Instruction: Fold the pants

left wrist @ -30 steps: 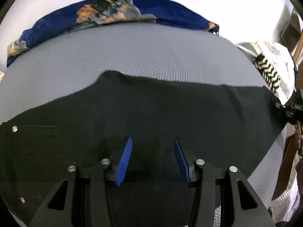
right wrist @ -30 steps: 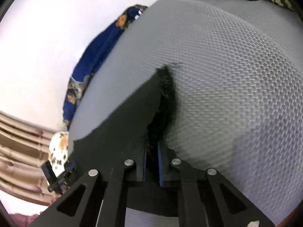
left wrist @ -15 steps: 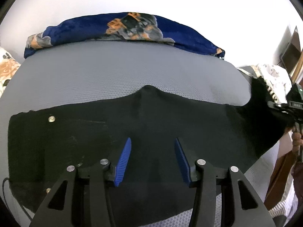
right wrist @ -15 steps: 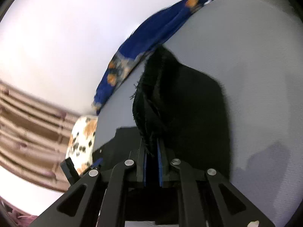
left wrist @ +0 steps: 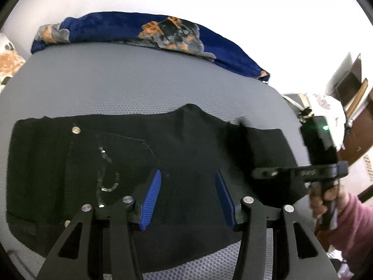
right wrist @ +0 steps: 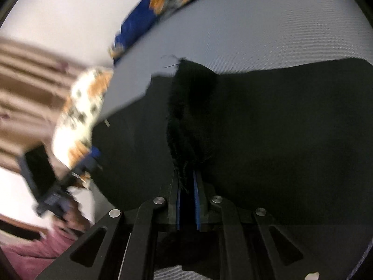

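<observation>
**Ana:** Pants (left wrist: 144, 163), black, lie spread across the grey mesh bed (left wrist: 139, 86). At nine o'clock in the left wrist view sits the waist end with a metal rivet (left wrist: 75, 130) and a stitched pocket. Where are the left tongs (left wrist: 187, 197)?

**Ben:** At six o'clock, blue pads (left wrist: 151, 198) set moderately wide apart above the cloth, nothing pinched between them.

**Ana:** And further right?

**Ben:** At three o'clock a hand (left wrist: 326, 198) in a pink sleeve (left wrist: 354, 224) holds the right tongs (left wrist: 256, 173) over the folded-back leg end.

**Ana:** Their state?

**Ben:** In the right wrist view the right tongs (right wrist: 187, 186) stand narrow, jaws opening, with a frayed edge (right wrist: 186, 116) of the pants (right wrist: 279, 140) between the pads. Whether the pads press it I cannot tell.

**Ana:** Behind the bed?

**Ben:** A blue patterned blanket (left wrist: 130, 28) at twelve o'clock.
</observation>
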